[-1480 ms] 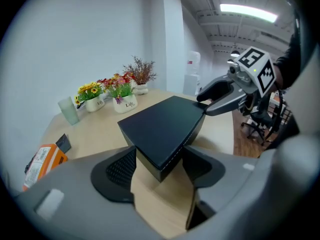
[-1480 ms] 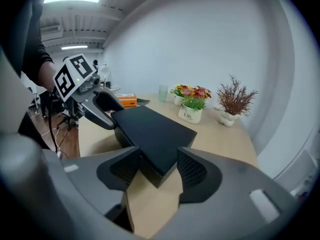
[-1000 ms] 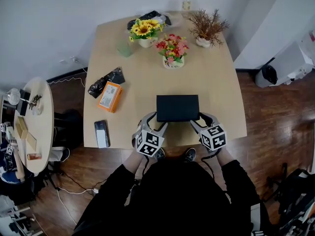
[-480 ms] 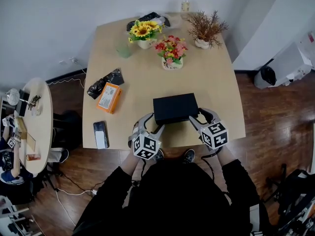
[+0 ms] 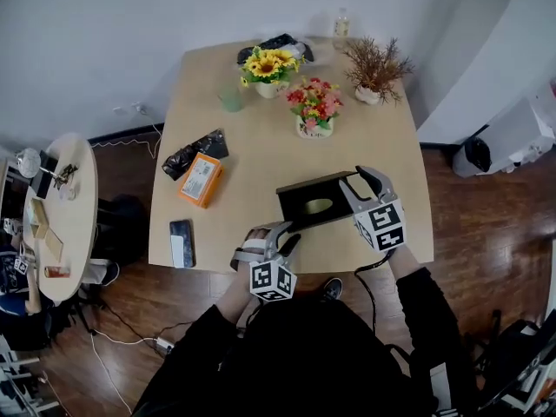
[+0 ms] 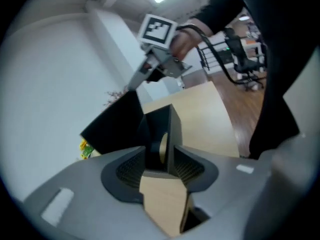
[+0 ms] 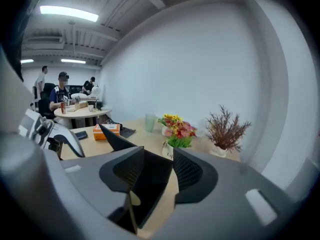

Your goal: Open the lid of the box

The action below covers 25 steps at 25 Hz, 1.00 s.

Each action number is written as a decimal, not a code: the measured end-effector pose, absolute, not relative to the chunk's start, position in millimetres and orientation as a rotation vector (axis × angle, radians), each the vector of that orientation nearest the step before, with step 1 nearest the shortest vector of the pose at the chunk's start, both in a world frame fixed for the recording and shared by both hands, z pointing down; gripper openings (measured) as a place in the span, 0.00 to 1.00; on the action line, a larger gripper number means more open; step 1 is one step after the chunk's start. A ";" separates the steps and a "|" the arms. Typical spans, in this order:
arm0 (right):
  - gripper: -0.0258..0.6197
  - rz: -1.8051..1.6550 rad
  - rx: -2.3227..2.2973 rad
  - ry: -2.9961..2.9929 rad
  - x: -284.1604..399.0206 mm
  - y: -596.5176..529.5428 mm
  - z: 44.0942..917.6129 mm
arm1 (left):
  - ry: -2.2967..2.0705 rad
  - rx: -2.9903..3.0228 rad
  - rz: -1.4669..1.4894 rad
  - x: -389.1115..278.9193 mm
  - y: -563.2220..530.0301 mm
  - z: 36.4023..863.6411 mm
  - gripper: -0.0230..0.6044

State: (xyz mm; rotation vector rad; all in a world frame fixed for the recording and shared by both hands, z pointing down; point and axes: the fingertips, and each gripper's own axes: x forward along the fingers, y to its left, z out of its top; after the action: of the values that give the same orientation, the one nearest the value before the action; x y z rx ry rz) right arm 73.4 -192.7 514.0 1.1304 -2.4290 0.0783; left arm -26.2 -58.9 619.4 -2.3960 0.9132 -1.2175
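Black long sleeves cover both arms. The left tongs and right tongs are grey mouldings with black ribbed pads. Each carries a white cube of black square markers. A black cable loops from the right. Both pairs of jaws have just been closing, the left on the box wall and the right on the lid.

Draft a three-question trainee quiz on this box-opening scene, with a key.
1. True or false: the lid lies flat on the box.
2. Which gripper holds the lid? A) left B) right C) neither
3. Fill in: the packet left of the box in the head view is ___ in colour.
Key: 1 false, it is tilted up. 2 B: the right gripper grips the lid, while the left gripper clamps the box's wall; both pairs of jaws have just been closing. 3 orange.
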 end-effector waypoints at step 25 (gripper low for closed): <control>0.13 0.190 1.247 -2.437 77.9 -264.3 501.9 | 1.394 -2.825 -0.917 -49.0 -81.0 580.7 0.28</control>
State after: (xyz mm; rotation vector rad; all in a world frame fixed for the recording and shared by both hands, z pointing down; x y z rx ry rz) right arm 77.9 -264.3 501.9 1.2473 -2.4371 0.1896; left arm -49.0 -81.0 580.7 -2.8251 1.3942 -0.9172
